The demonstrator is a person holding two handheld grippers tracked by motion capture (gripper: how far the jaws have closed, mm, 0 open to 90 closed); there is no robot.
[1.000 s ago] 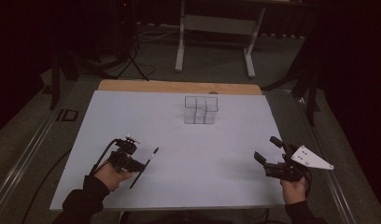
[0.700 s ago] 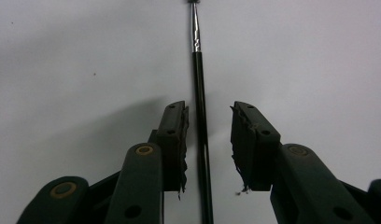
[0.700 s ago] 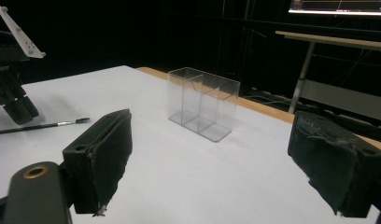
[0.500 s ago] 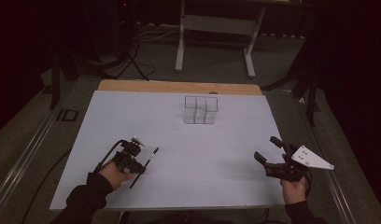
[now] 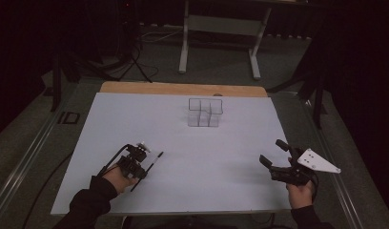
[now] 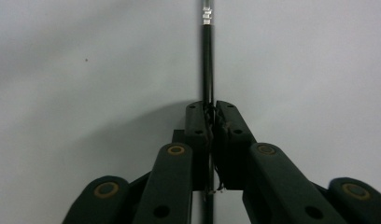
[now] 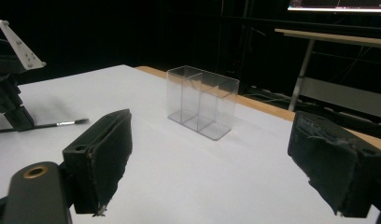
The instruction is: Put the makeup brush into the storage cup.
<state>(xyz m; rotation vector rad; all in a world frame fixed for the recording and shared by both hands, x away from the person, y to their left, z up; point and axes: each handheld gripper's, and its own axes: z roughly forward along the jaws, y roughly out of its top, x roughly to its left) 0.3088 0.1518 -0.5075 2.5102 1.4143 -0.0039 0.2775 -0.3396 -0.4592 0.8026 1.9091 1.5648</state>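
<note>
My left gripper (image 5: pixel 138 164) rests low on the white table (image 5: pixel 207 157) at the near left, shut on a thin black brush (image 5: pixel 155 158). In the left gripper view the jaws pinch the brush (image 6: pixel 207 56) near its middle, and its silver ferrule points away over the sheet. At the near right, my right gripper (image 5: pixel 272 151) is open with nothing between its pads (image 7: pixel 102 154). A clear plastic organizer (image 5: pixel 205 112) with several compartments stands empty at the back centre, and it is ahead of the open jaws in the right gripper view (image 7: pixel 201 100).
A bare wooden strip (image 5: pixel 183 88) borders the table's far edge. Beyond it a metal desk frame (image 5: pixel 221 28) stands on the floor. The right gripper view also takes in the left gripper (image 7: pixel 11 107) and the brush tip (image 7: pixel 72 122) at its left.
The left gripper has slid slightly toward the near edge with the brush in it. The right gripper has not moved.
</note>
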